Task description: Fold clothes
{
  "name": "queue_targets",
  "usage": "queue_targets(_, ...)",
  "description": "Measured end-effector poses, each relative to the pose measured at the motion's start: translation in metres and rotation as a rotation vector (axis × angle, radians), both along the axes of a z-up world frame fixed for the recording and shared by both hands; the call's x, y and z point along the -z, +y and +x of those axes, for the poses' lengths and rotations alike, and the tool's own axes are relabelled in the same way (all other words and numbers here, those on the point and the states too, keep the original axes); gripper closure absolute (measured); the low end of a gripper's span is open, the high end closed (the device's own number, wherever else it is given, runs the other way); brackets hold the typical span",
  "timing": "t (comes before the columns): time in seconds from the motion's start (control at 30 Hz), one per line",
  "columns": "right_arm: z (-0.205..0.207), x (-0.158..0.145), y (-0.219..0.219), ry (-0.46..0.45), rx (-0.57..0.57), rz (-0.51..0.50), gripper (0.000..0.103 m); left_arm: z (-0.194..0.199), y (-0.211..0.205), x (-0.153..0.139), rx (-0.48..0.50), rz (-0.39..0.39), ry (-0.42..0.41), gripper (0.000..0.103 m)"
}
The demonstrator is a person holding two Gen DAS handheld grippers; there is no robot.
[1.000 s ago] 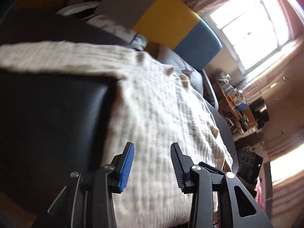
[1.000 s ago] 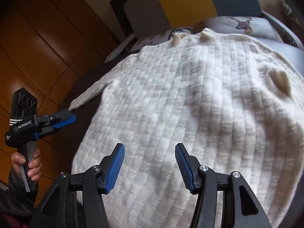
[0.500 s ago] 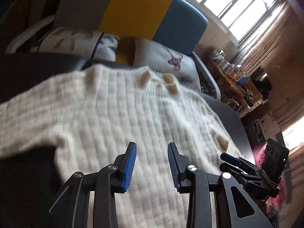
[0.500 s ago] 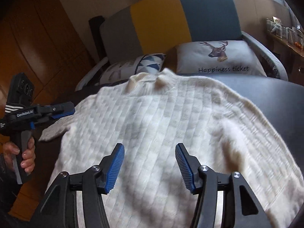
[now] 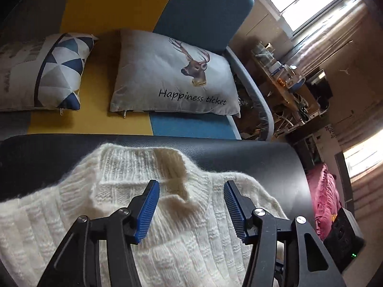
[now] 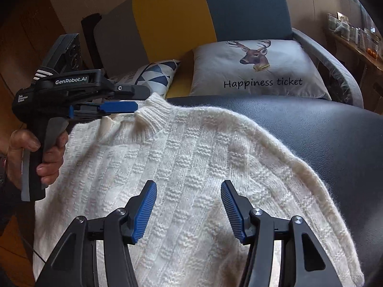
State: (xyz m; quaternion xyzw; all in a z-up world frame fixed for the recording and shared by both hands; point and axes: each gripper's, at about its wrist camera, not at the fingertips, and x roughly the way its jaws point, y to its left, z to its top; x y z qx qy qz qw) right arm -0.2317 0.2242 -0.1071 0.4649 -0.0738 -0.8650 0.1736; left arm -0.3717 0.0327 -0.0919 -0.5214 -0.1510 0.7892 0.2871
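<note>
A cream knitted sweater (image 6: 191, 167) lies spread on a dark leather surface (image 6: 323, 129), its ribbed collar (image 6: 153, 117) toward the sofa. In the left wrist view the sweater (image 5: 71, 215) fills the lower part, and its collar (image 5: 167, 165) sits just ahead of my left gripper (image 5: 191, 205), which is open and empty above it. My right gripper (image 6: 189, 205) is open and empty above the sweater's chest. The left gripper also shows in the right wrist view (image 6: 119, 107), held by a hand at the collar's left side.
Behind the leather surface (image 5: 239, 153) is a grey, yellow and blue sofa (image 6: 172, 16) with a deer cushion (image 6: 258, 69) and a triangle-pattern cushion (image 5: 47, 69). A cluttered shelf (image 5: 282, 76) and a pink cloth (image 5: 325, 191) lie to the right.
Both grippers moved up the sweater toward the collar. The left gripper swung from the sleeve side to the collar and its jaws opened wider. The sweater lies flatter.
</note>
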Motion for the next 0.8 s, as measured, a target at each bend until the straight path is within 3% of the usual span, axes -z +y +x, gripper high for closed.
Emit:
queue_targets(0.03,-0.001,0.004,0.002,-0.008,0.004,-0.012,0.046,-0.003,0.006,0.003,0.018,-0.008,0.002,0.047)
queue_targets(0.07,-0.002,0.009,0.003,-0.016,0.007,-0.019,0.046,-0.004,0.013,0.006,0.034,-0.027,0.011,0.061)
queue_targets(0.1,-0.002,0.012,0.004,-0.013,0.009,-0.019,0.046,-0.006,0.019,0.008,0.050,-0.046,0.020,0.100)
queue_targets(0.4,0.014,0.019,0.002,0.077,0.047,0.183,0.051,-0.017,0.048,0.024,0.055,-0.141,0.121,0.100)
queue_targets(0.5,0.016,0.020,0.003,0.081,0.047,0.187,0.050,-0.021,0.057,0.029,0.054,-0.171,0.155,0.100)
queue_targets(0.6,0.018,0.020,0.007,0.081,0.049,0.165,0.050,-0.019,0.040,0.018,0.026,-0.111,0.139,0.100)
queue_targets(0.7,0.018,0.017,0.006,0.070,0.041,0.174,0.049,-0.003,0.006,-0.007,0.028,-0.037,0.171,0.098)
queue_targets(0.8,0.021,0.005,0.003,0.078,0.054,0.159,0.049,0.008,-0.034,-0.021,0.018,0.010,0.144,0.098)
